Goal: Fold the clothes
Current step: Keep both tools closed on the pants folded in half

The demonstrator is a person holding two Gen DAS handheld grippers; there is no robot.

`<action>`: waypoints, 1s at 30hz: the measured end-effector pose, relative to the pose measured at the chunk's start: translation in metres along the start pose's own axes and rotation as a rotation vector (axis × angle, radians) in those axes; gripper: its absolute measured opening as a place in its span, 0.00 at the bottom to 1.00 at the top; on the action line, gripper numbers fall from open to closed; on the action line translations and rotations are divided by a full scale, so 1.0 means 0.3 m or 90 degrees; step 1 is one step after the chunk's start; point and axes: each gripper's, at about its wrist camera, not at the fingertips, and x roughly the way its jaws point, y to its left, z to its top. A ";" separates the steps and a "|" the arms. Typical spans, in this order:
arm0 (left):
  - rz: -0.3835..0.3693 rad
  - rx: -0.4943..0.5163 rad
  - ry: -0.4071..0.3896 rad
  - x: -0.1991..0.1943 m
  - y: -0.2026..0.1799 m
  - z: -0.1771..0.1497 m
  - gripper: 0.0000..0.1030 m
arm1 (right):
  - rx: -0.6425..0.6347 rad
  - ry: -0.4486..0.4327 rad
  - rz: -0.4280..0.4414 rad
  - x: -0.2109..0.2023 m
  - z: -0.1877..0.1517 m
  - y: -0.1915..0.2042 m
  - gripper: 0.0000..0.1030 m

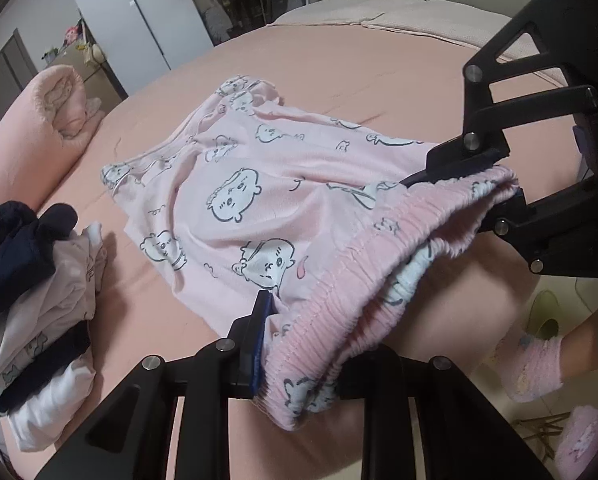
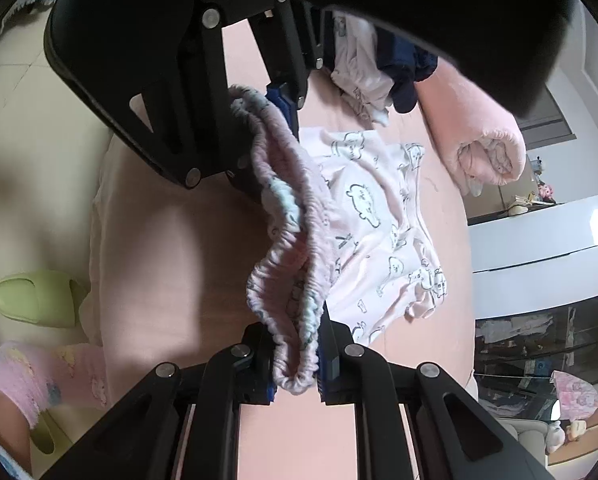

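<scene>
Pink pyjama bottoms [image 1: 239,200] printed with white cartoon faces lie spread on the pink bed sheet [image 1: 339,60], their ribbed elastic waistband [image 1: 379,260] lifted off the bed at the near edge. My left gripper [image 1: 299,344] is shut on one end of the waistband. My right gripper [image 1: 479,188] is shut on the other end. In the right wrist view the right gripper [image 2: 297,360] pinches the bunched waistband [image 2: 291,240] between its blue pads. There the left gripper [image 2: 259,120] holds the far end, and the legs of the bottoms [image 2: 379,220] trail over the bed.
A stack of folded clothes [image 1: 39,300] in white, navy and pale pink sits at the left of the bed. Behind it lies a rolled pink blanket [image 1: 39,132]. On the tiled floor by the bed edge are a green slipper [image 2: 35,300] and a person's foot in a pink sock [image 1: 539,360].
</scene>
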 end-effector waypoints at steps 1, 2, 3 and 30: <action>-0.002 -0.009 0.002 -0.005 0.008 0.007 0.21 | 0.003 -0.001 0.000 -0.012 0.002 0.003 0.12; -0.006 -0.018 0.004 -0.012 0.017 0.011 0.21 | 0.004 -0.002 -0.001 -0.022 0.006 0.003 0.12; -0.006 -0.022 0.005 -0.019 0.024 0.017 0.21 | 0.005 -0.003 -0.002 -0.028 0.013 -0.001 0.12; 0.005 0.020 0.038 -0.185 0.021 0.049 0.21 | 0.034 -0.026 0.002 -0.237 0.040 -0.012 0.12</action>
